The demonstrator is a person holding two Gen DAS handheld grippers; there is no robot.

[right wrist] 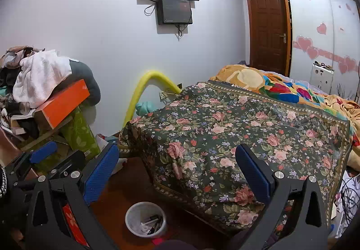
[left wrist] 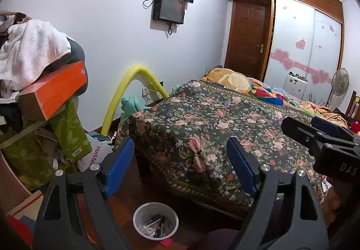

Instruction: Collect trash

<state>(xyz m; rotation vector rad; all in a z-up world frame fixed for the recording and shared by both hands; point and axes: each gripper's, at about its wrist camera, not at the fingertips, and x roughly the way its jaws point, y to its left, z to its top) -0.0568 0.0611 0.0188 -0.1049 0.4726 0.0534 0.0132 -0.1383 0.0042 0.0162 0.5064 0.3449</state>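
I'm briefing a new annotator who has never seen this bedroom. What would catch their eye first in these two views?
Probably the dark floral bedspread filling the middle, with a bright yellow foam tube arching against the white wall behind it. Next, the orange box tilted on the cluttered pile at left, under a white towel. Low in the foreground, between the open blue fingers of each tool, stands a small white bin on the floor, already holding some scraps.

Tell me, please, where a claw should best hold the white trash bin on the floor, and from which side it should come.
Grip the white trash bin by its rim, from above, one finger inside and one outside. It stands upright and open; its body looks too wide to span.
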